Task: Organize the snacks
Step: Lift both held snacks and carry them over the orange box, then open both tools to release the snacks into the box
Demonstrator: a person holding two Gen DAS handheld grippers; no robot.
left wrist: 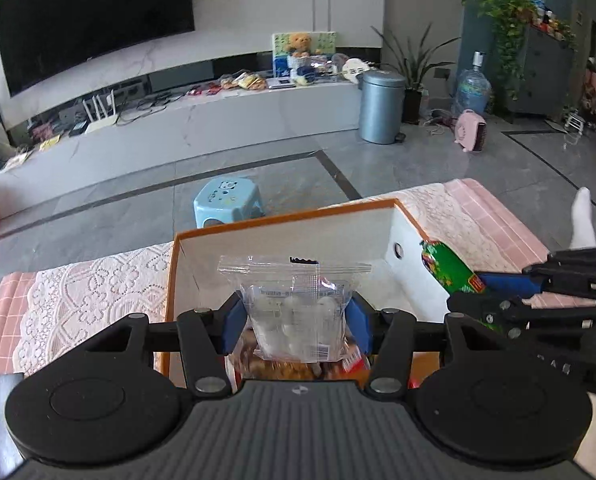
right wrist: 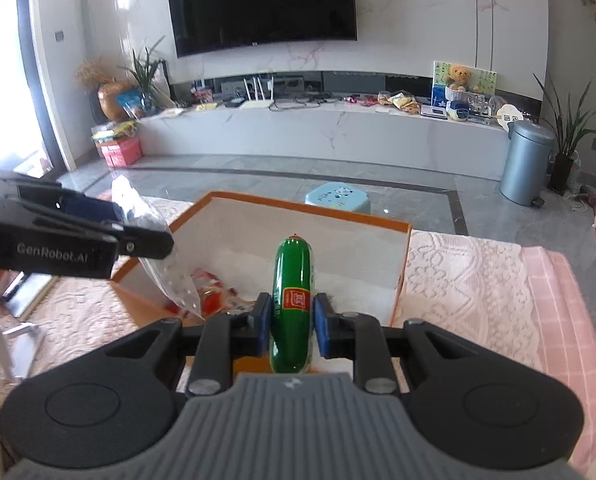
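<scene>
- The left gripper (left wrist: 296, 320) was clamped on a clear bag (left wrist: 298, 312) of small white round snacks. Its blue pads (left wrist: 234, 320) pressed the bag on both sides.
- The bag stood upright between the fingers, with its sealed top edge up.
- The bag was held up over the box (left wrist: 282, 232), not lying in it.
- The box was orange outside and white inside. It sat on a pink cloth (left wrist: 86, 296) with white lace.
- The far part of the box floor was bare. At the near end, under the bag, lay more snacks (left wrist: 298, 370) in orange and red packs.
- The right gripper (right wrist: 289, 320) was clamped on a green sausage (right wrist: 292, 280) with a red label. A blue pad (right wrist: 263, 320) pressed it on each side.
- The sausage stuck out forward past the fingers, with its tip pointing toward the far wall of the box.
- The sausage was also up over the box, to the right of the bag.
- In the left view, the right gripper came in from the right side with the sausage above the right wall of the box.
- In the right view, the left gripper came in from the left with the bag hanging down over the left edge of the box.
- A small blue stool (left wrist: 228, 202) stood on the floor behind the box.
- Farther back were a grey bin (left wrist: 380, 106) and a big black TV (right wrist: 262, 4) on the wall.
</scene>
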